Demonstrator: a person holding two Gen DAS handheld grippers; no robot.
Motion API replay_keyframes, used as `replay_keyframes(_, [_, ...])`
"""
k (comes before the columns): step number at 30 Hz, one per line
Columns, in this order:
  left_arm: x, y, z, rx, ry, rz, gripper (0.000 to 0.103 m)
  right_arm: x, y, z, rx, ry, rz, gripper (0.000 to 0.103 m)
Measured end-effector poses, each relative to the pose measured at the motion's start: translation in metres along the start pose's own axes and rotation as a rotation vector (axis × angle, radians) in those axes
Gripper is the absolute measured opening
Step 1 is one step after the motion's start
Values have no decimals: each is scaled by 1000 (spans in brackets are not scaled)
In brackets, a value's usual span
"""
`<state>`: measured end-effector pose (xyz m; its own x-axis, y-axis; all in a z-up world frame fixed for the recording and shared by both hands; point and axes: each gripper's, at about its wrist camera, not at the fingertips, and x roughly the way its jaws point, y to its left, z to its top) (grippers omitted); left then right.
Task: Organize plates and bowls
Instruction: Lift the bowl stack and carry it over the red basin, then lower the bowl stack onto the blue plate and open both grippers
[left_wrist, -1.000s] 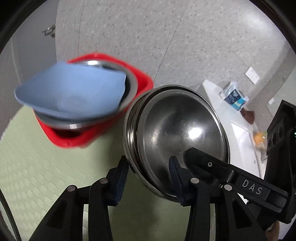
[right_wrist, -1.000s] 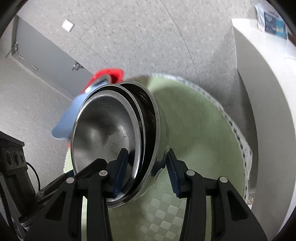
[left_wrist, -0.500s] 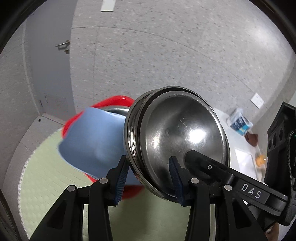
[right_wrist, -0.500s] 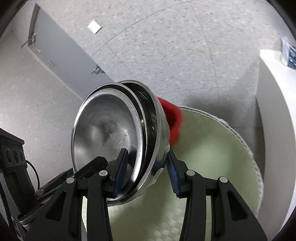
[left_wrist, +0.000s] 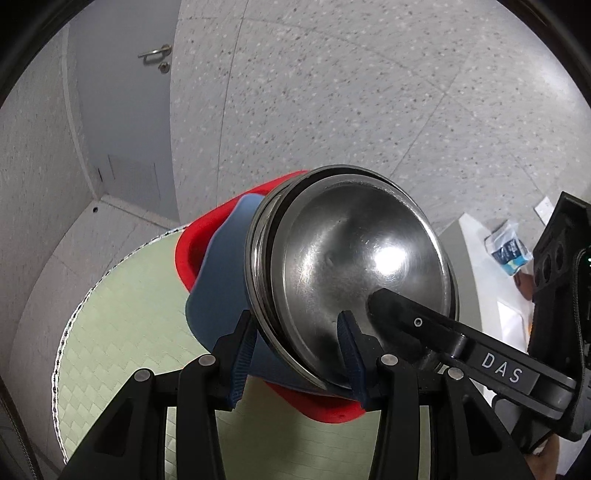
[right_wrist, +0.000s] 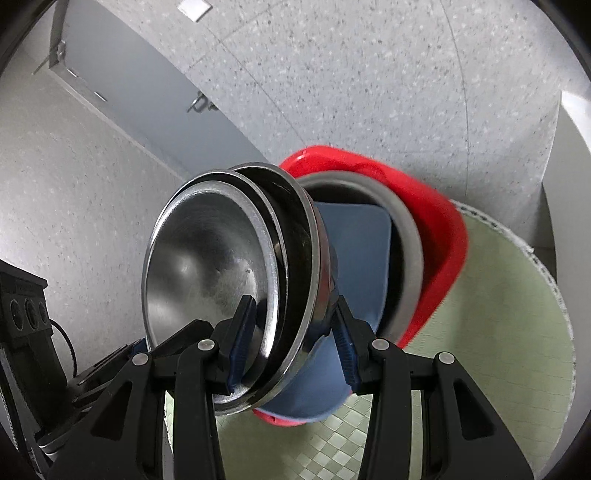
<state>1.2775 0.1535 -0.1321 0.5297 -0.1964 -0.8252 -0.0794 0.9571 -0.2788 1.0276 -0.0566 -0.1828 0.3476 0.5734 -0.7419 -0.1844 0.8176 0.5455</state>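
You have the nested steel bowls (left_wrist: 354, 280) pinched from both sides: the left gripper (left_wrist: 295, 350) has its jaws narrowly parted and closed on the near rim, and the right gripper (right_wrist: 291, 343) grips the opposite rim (right_wrist: 295, 295) the same way, one pad inside, one outside. Two grips look sensible, since the stack is tilted on edge and the bowls could slide apart. Just beyond the jaws sits the red basin (right_wrist: 436, 236) holding a grey bowl (right_wrist: 406, 236) and a blue square plate (right_wrist: 354, 251), all on the green checked mat (left_wrist: 129, 295) covering the desk. Open mat lies to the right of your right jaws; the mat's edge (left_wrist: 81, 306) is near on the left.
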Motion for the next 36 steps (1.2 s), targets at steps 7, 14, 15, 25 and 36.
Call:
replay_keyframes(7, [17, 1, 10, 9, 21, 2, 41, 15, -5, 1, 21, 33, -32, 42])
replay_keyframes(14, [27, 2, 10, 26, 25, 7, 40, 16, -2, 0, 11, 32, -52, 44])
replay_keyframes(15, [28, 1, 9, 29, 26, 9, 40, 17, -2, 0, 9, 32, -55, 44])
replay_keyframes(25, [28, 3, 6, 33, 26, 8, 42, 15, 3, 0, 14, 43, -81, 47])
replay_keyframes(36, [2, 13, 2, 32, -19, 8, 60, -4, 13, -3, -17, -7, -151, 63])
